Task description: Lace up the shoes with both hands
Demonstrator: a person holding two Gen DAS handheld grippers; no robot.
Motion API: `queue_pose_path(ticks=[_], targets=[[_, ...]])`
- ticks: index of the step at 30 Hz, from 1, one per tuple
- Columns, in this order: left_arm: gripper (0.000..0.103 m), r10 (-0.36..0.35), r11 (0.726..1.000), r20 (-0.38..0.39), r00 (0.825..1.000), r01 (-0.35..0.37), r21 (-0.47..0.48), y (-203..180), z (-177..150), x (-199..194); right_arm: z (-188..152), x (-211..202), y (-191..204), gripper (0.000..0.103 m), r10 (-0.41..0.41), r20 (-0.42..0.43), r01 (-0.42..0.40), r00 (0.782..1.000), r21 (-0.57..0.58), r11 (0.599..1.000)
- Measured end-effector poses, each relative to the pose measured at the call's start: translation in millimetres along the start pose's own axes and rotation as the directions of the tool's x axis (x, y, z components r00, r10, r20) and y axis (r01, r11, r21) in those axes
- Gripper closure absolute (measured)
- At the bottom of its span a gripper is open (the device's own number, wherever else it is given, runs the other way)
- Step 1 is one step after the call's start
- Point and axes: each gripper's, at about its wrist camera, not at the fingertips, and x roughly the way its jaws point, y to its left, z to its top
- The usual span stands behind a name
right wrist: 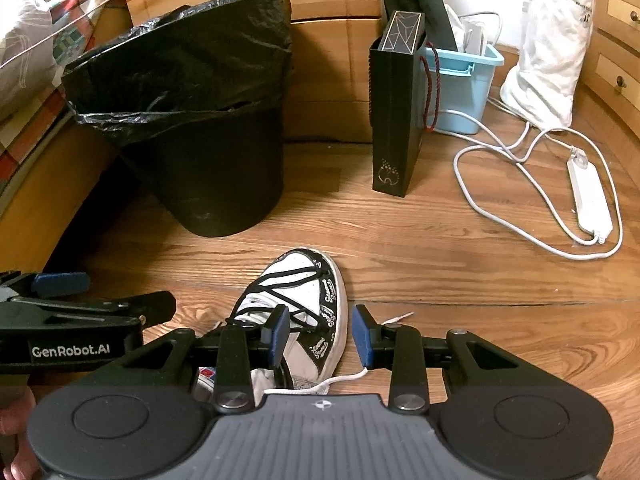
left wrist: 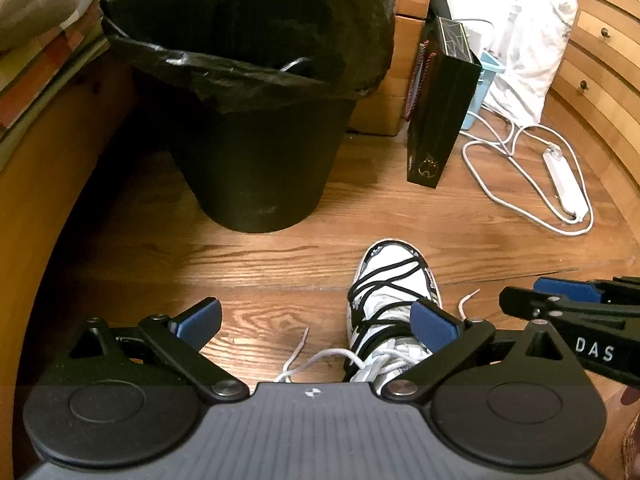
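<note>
While both grippers hover with jaws apart and empty, the shoe lies just ahead, its white lace ends loose beneath them for grabbing

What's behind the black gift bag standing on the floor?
Behind the black gift bag sits a light blue bin holding white items. The bag covers the bin's left part, so the rest is hidden.

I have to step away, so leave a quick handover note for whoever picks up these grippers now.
Left gripper: jaws wide open, holding nothing, above the shoe.
Right gripper: jaws partly open, empty, straddling the shoe's outer edge.
Shoe on the wooden floor, toe toward the black bin; black cord crisscrosses the front.
White lace ends lie loose on the floor either side.
Left: pick up both ends, finish lacing and tie.
</note>
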Motion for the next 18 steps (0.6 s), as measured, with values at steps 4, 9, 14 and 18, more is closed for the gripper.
queue_pose_path(ticks=[4, 9, 14, 18], targets=[[0.0, 0.002, 1.0, -0.014, 1.0, -0.002, -0.01, 1.4, -2.4, -0.3, -0.6, 0.4, -1.9, 0.065, 0.004, -0.009, -0.004, 1.0, 0.017, 1.0], [0.0, 0.009, 1.0, -0.028, 1.0, -0.01, -0.018, 0.3, -5.4, -3.1, -1.6, -0.6, 0.2, 0.065, 0.02, -0.02, -0.019, 1.0, 0.026, 0.999], [0.0, 0.011, 1.0, -0.032, 0.999, -0.011, -0.02, 0.8, -6.7, -9.6, 0.1, -2.6, 2.1, 0.065, 0.029, -0.016, -0.029, 0.999, 0.041, 0.999], [0.0, 0.015, 0.999, -0.044, 0.999, -0.017, -0.034, 3.6, -7.1, -11.3, 2.2, -3.1, 6.4, 0.065, 0.033, -0.018, -0.032, 0.999, 0.041, 0.999]])
